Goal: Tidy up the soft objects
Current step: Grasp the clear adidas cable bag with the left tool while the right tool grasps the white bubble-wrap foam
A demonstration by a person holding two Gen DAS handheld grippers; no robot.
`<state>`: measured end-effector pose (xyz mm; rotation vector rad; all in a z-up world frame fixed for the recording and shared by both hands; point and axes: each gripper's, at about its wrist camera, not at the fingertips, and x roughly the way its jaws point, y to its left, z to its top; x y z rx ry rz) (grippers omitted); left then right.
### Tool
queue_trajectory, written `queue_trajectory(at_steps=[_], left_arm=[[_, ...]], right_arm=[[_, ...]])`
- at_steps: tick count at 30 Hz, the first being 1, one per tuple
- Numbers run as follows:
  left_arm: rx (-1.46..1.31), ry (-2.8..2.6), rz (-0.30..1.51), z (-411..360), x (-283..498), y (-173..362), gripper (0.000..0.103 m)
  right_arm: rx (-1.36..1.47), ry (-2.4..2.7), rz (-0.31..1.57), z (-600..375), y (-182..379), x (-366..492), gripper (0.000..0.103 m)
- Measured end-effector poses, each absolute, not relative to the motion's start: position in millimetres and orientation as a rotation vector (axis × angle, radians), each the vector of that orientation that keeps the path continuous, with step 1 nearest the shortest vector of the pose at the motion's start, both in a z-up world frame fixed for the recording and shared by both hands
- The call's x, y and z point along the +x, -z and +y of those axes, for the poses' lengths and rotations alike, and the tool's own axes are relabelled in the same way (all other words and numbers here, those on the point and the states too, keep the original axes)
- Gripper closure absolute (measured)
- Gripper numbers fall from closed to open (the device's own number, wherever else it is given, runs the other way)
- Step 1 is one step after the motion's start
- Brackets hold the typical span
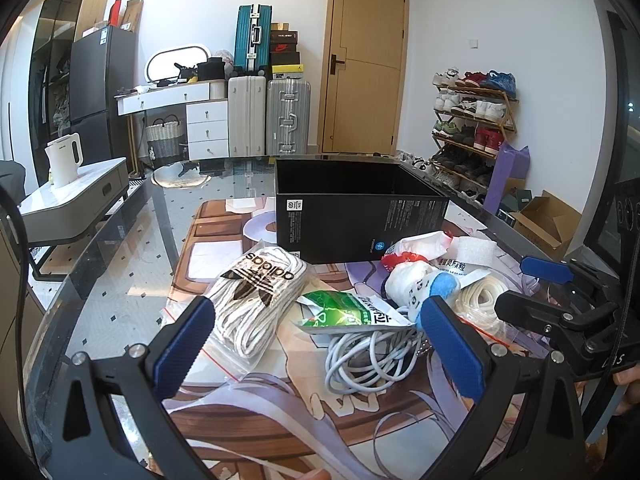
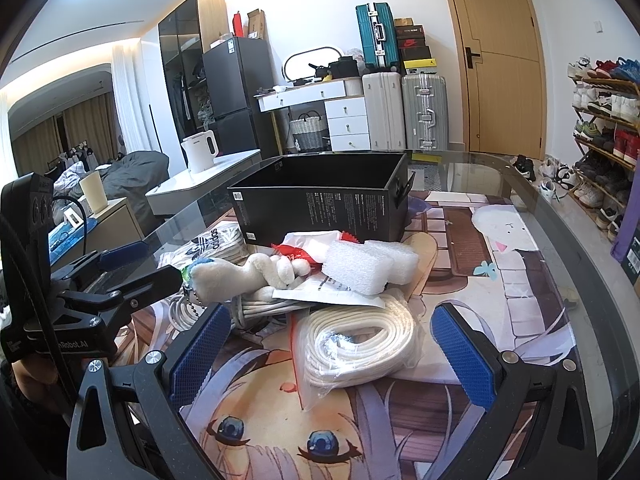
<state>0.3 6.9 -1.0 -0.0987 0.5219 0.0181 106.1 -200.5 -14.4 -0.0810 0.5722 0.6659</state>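
A pile of soft items lies on the printed mat in front of an open black box (image 1: 360, 216) (image 2: 320, 200). In the left wrist view my left gripper (image 1: 320, 328) is open above a green packet (image 1: 348, 312) and a coiled white cable (image 1: 368, 356). An Adidas bag of laces (image 1: 256, 292) lies by its left finger. A white plush toy (image 1: 416, 280) (image 2: 240, 276) rests mid-pile. My right gripper (image 2: 332, 336) is open around a bagged white rope (image 2: 356, 344), without touching it. White foam blocks (image 2: 360, 268) and a red-and-white bag (image 1: 416, 248) lie near the box.
The round glass table's edge (image 2: 560, 200) curves close on the right. A white side table with a kettle (image 1: 64, 160) stands to the left. Suitcases (image 1: 284, 120), a shoe rack (image 1: 472, 120) and a cardboard box (image 1: 544, 216) stand on the floor beyond.
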Motion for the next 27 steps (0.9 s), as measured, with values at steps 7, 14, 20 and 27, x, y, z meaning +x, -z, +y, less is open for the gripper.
queue_trajectory(at_steps=[7, 14, 20, 27], left_arm=[[-0.078, -0.02, 0.526, 9, 2, -5, 0.0], [-0.046, -0.045, 0.524, 21, 9, -13, 0.0], [-0.068, -0.063, 0.552, 35, 22, -17, 0.0], [-0.042, -0.067, 0.625, 46, 42, -11, 0.0]], right_arm=[[-0.099, -0.643, 0.591, -200, 9, 112, 0.001], [-0.112, -0.616, 0.598, -201, -1, 122, 0.001], [-0.119, -0.581, 0.634, -200, -5, 136, 0.001], [-0.109, -0.553, 0.696, -196, -4, 155, 0.001]])
